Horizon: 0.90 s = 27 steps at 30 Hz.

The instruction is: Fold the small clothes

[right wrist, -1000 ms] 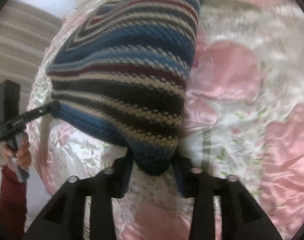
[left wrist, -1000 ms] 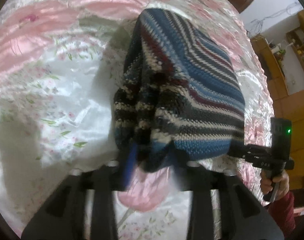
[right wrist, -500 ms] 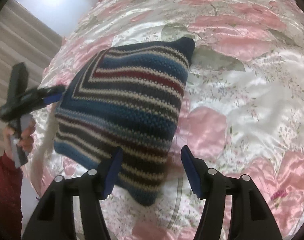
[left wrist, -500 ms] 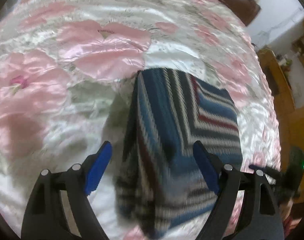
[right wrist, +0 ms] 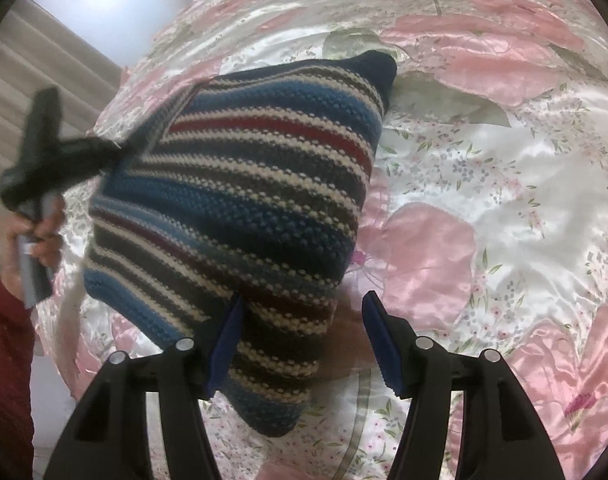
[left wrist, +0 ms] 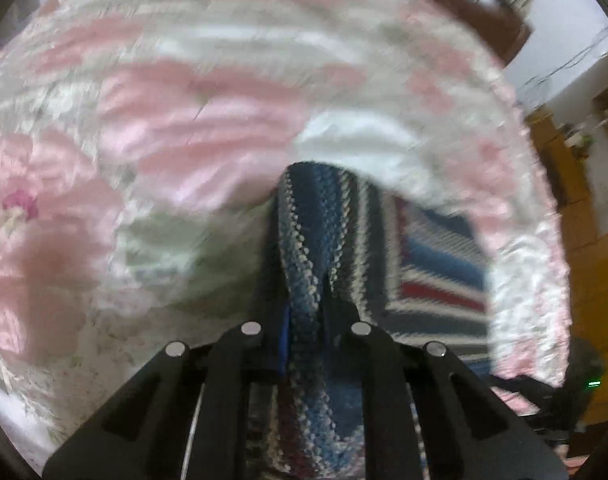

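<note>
A folded knit garment (right wrist: 244,200) with blue, cream, dark and red stripes lies on a pink floral satin bedspread (right wrist: 503,180). My right gripper (right wrist: 304,298) is open. Its blue pads (right wrist: 228,340) stand either side of the garment's near corner, just above it. In the left wrist view, which is blurred, my left gripper (left wrist: 305,320) is shut on the garment's (left wrist: 423,264) thick folded edge. From the right wrist view the left gripper (right wrist: 116,148) grips the garment's far left corner, held by a hand (right wrist: 40,232).
The bedspread (left wrist: 144,160) fills most of both views. Wooden furniture (left wrist: 583,240) stands past the bed's right side. A curtain (right wrist: 32,60) hangs behind the person's red sleeve (right wrist: 4,340).
Both grippers let go of the garment and it dropped flat on the bed. Since then my left gripper has shut on its edge again, while the right stays open.
</note>
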Each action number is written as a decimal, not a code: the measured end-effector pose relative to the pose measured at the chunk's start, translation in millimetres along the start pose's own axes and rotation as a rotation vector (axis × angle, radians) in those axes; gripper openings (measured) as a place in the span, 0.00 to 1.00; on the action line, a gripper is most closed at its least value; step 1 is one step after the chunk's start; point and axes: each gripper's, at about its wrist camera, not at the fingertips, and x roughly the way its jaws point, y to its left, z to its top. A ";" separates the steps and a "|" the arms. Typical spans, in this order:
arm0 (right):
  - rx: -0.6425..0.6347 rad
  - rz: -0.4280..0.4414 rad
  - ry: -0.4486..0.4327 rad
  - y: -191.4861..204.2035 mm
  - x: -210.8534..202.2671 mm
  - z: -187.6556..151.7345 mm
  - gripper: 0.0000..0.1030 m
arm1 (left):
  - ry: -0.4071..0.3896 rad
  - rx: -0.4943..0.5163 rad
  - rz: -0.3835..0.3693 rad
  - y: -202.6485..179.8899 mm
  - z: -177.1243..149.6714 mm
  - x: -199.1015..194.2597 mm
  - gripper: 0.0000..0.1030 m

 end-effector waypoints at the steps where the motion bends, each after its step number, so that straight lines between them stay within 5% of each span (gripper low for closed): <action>1: -0.001 -0.003 0.003 0.6 1.3 -0.1 0.59 | 0.017 -0.009 0.000 5.3 -3.4 7.9 0.11; 4: -0.007 -0.015 0.009 3.1 -0.9 0.6 0.59 | -0.002 -0.013 -0.059 6.8 -7.3 1.2 0.20; 6: -0.020 -0.016 0.000 4.8 -8.9 1.1 0.60 | -0.005 -0.013 -0.080 7.0 -11.8 -12.6 0.58; 9: -0.029 -0.022 -0.018 5.4 -22.8 2.5 0.68 | -0.034 0.021 -0.126 9.1 -24.4 -37.8 0.83; 13: 0.010 0.025 -0.028 -0.3 -29.9 9.3 0.71 | 0.020 0.030 -0.191 15.3 -36.1 -44.6 0.87; 21: 0.072 0.058 0.008 -7.9 -3.7 23.8 0.73 | 0.132 -0.016 -0.243 21.6 -36.7 1.2 0.87; 27: 0.097 0.100 0.020 -14.0 17.6 35.5 0.80 | 0.182 0.015 -0.226 5.2 -32.3 36.9 0.86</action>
